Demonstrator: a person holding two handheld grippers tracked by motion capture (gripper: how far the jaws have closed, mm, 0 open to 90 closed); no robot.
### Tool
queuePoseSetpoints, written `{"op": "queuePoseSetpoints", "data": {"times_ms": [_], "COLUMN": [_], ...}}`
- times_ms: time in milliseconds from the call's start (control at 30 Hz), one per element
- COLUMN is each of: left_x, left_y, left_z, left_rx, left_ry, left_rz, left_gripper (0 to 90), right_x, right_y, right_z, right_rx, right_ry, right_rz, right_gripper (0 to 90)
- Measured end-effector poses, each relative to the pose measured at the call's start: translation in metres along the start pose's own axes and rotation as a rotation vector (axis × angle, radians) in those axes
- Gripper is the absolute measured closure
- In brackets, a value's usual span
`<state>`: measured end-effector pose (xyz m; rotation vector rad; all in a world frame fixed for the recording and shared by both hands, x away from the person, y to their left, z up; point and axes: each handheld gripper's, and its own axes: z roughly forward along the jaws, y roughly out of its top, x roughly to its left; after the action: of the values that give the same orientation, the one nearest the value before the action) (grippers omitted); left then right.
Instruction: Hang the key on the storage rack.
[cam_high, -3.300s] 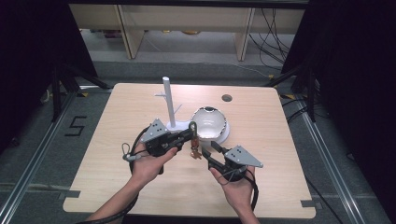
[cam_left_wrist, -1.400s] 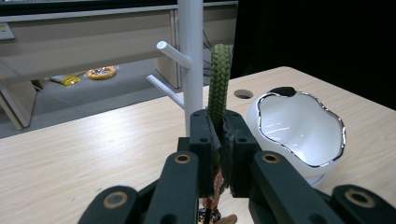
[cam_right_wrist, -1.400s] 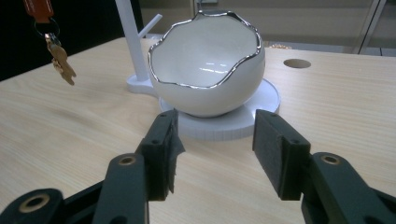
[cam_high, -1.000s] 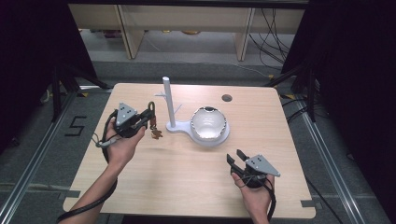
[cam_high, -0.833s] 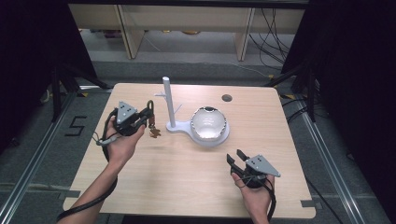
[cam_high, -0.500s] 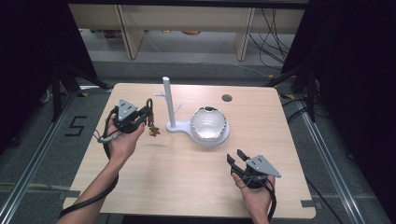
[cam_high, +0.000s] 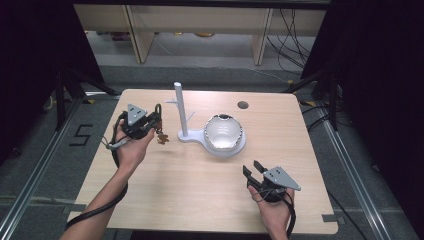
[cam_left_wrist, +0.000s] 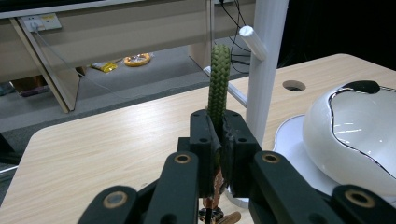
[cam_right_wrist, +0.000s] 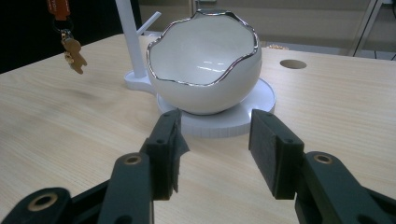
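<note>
A keychain with a green braided loop (cam_left_wrist: 218, 79) and a brown gingerbread charm (cam_high: 162, 137) hangs from my left gripper (cam_left_wrist: 218, 140), which is shut on the loop's lower end. In the high view the left gripper (cam_high: 156, 124) is held left of the white peg stand (cam_high: 179, 107). The stand's post (cam_left_wrist: 266, 70) and a peg (cam_left_wrist: 252, 36) rise just behind the loop. A white egg-shaped bowl (cam_high: 224, 132) sits on the stand's round base. My right gripper (cam_high: 253, 168) rests open at the front right, its jaws facing the bowl (cam_right_wrist: 205, 65) with nothing between them.
The wooden table (cam_high: 190, 200) has a round cable hole (cam_high: 243, 105) at the back right. Dark frame rails run along both sides of the table. Shelving and cables lie on the floor beyond the far edge.
A few seconds ago both grippers met beside the bowl. Since then the left carried the keychain left of the stand and the right drew back to the front right. Over the last second little has moved.
</note>
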<state>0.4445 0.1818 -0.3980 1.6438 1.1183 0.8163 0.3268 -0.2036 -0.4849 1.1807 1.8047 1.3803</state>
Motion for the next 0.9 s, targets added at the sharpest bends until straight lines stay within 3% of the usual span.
{"op": "queuePoseSetpoints", "data": {"times_ms": [333, 467, 900], "left_x": [-0.001, -0.003, -0.01], "left_y": [0.006, 0.007, 0.012], "left_z": [0.006, 0.008, 0.012], "left_rx": [-0.003, -0.002, -0.004], "left_ry": [0.012, 0.014, 0.025], "left_rz": [-0.001, 0.003, 0.022], "left_gripper": [83.2, 83.2, 83.2], "right_x": [-0.001, 0.002, -0.001], "right_y": [0.001, 0.0, -0.001], "right_z": [-0.001, -0.001, -0.001], "right_rx": [0.001, 0.005, 0.008], "right_ry": [-0.006, -0.007, -0.01], "right_rz": [-0.005, 0.027, 0.01], "right_gripper": [54.6, 54.5, 54.1]}}
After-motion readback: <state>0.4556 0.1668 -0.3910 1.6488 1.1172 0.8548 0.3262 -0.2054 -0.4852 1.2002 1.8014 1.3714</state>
